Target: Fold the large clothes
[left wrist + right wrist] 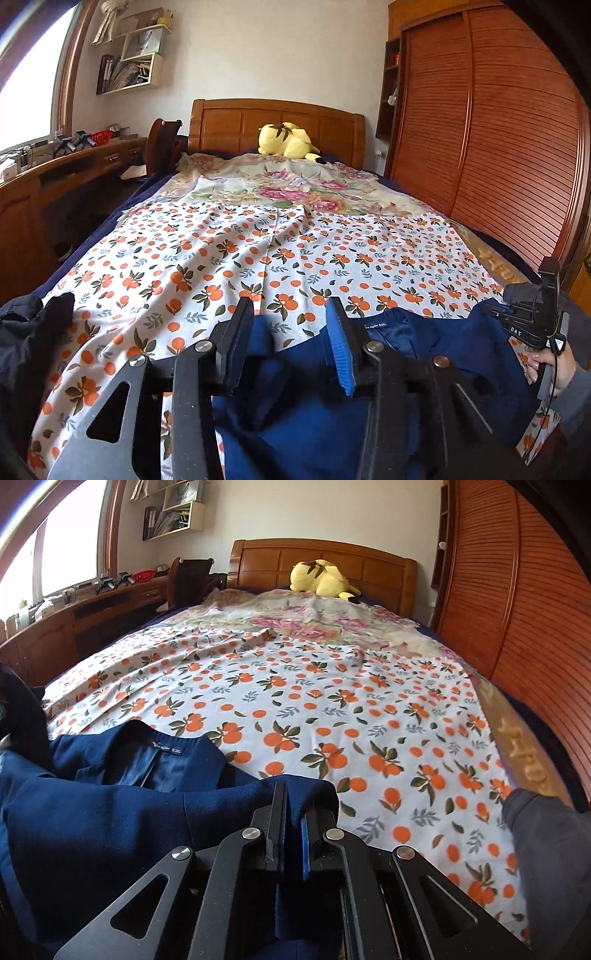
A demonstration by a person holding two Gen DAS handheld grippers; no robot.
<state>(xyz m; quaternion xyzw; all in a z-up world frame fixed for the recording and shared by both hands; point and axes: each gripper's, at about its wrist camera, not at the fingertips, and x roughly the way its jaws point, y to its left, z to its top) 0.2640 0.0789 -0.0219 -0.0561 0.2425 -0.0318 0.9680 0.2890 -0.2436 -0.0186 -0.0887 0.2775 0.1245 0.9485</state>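
A dark blue jacket [436,354] lies crumpled at the near end of the bed, collar and label facing up. It also shows in the right wrist view [110,812]. My left gripper [291,314] is open, its fingers straddling a fold of the blue cloth without pinching it. My right gripper [293,805] is shut on the jacket's right edge, cloth pinched between its pads. The right gripper also shows at the right edge of the left wrist view [532,321], held by a hand.
The bed is covered by a white sheet with orange fruit print [332,701]. A floral blanket [288,181] and a yellow plush toy [286,140] lie near the headboard. A black garment [26,332] lies at left, a grey one [546,842] at right. A wooden wardrobe [498,129] stands to the right.
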